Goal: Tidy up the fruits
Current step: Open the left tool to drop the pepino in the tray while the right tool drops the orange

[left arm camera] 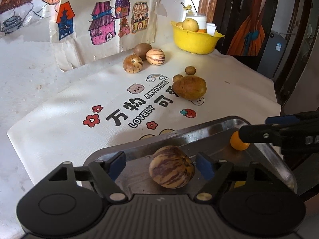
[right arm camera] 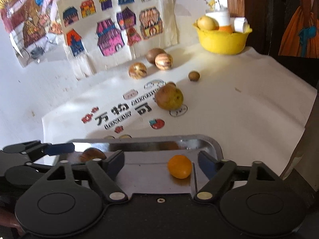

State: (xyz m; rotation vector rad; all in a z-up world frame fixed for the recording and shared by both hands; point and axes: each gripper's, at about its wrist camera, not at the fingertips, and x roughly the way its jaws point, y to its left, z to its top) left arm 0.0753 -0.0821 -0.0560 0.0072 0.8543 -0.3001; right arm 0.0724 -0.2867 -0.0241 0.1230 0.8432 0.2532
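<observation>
A steel tray (left arm camera: 199, 127) lies at the near edge of the printed mat. On it rests a purple-striped melon (left arm camera: 171, 167), between the fingers of my left gripper (left arm camera: 161, 165); the jaws stand open and the blue pads are clear of it. A small orange fruit (right arm camera: 179, 166) lies on the tray (right arm camera: 159, 139) inside my open right gripper (right arm camera: 161, 164), nearer the right pad and not pressed. In the left wrist view the orange fruit (left arm camera: 239, 142) is partly hidden behind a finger (left arm camera: 259, 132) of the right gripper.
On the mat beyond the tray are a large brown fruit (left arm camera: 189, 87), two small brown ones (left arm camera: 190, 70) and three round fruits (left arm camera: 147, 56) by the wall. A yellow bowl (left arm camera: 194, 39) with a pear stands at the back right, beside the table edge.
</observation>
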